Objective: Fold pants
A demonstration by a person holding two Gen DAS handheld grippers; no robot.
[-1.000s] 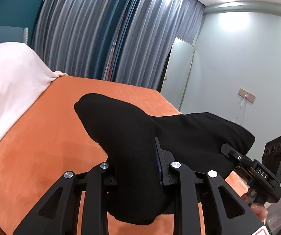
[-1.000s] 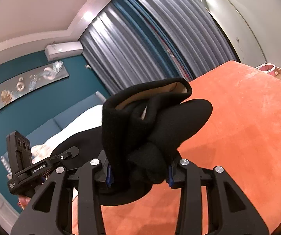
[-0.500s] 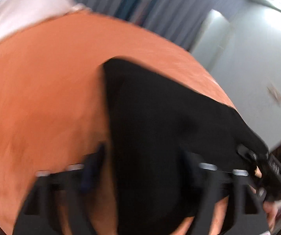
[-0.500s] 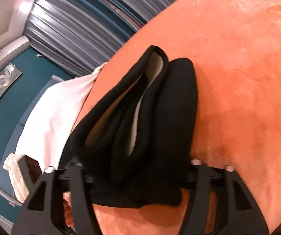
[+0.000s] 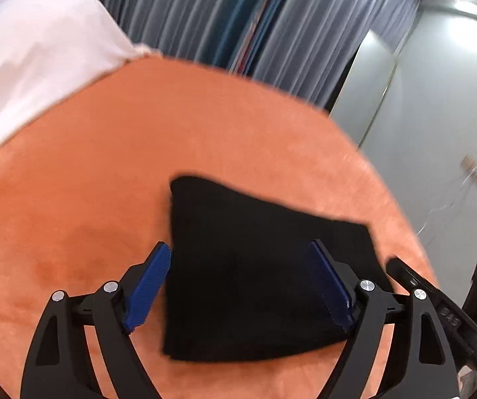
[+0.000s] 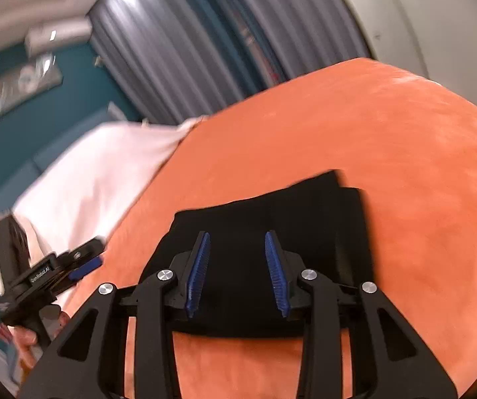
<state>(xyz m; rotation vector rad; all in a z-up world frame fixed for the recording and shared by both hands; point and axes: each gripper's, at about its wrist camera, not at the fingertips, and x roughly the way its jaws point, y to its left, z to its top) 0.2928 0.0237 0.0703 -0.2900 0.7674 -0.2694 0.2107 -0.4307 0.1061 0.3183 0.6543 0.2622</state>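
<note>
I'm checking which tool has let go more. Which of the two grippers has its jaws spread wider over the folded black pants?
The left gripper: its blue pads straddle the pants. The right gripper, jaws narrower and closing, pinches nothing.

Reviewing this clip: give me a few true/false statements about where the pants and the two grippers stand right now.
1. The black pants lie in a folded bundle on the orange bedspread. True.
2. The left gripper is clamped shut on the pants. False: its fingers stand wide apart, opening, with the pants lying between them ungripped.
3. The right gripper lifts the pants off the bed. False: its fingers are closing, but nothing is pinched between them; the pants lie flat beneath.
4. A white sheet lies beside the orange bedspread. True.
</note>
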